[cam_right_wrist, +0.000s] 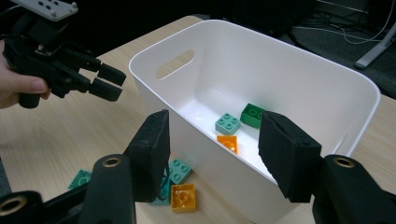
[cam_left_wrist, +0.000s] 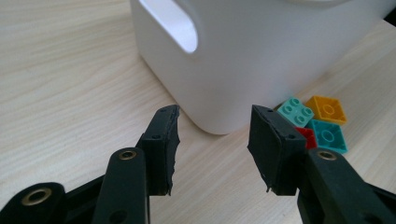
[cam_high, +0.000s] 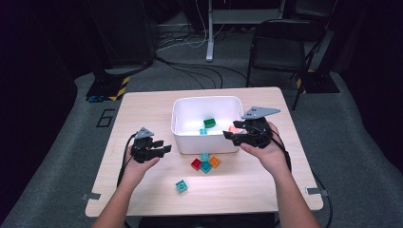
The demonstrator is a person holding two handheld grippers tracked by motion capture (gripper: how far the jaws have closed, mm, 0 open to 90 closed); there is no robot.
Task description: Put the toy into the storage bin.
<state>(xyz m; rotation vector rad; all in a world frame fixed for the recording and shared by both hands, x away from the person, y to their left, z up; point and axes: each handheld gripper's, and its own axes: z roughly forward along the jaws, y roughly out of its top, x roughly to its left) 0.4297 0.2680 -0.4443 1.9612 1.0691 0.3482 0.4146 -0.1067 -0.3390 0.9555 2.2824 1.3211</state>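
A lone teal brick [cam_high: 181, 185] and four more [cam_high: 205, 164] wait on the worktop [cam_high: 142, 109]; three [cam_right_wrist: 236, 126] already lie in the white bin [cam_high: 183, 142]. Left gripper [cam_high: 164, 149] and right gripper [cam_high: 230, 135] jaws spread, empty.

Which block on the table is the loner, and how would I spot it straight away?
Start at the white tub in the middle of the wooden table. A cluster of four blocks lies against its near wall. The teal block lies nearer the person and a little left, touching none of them.
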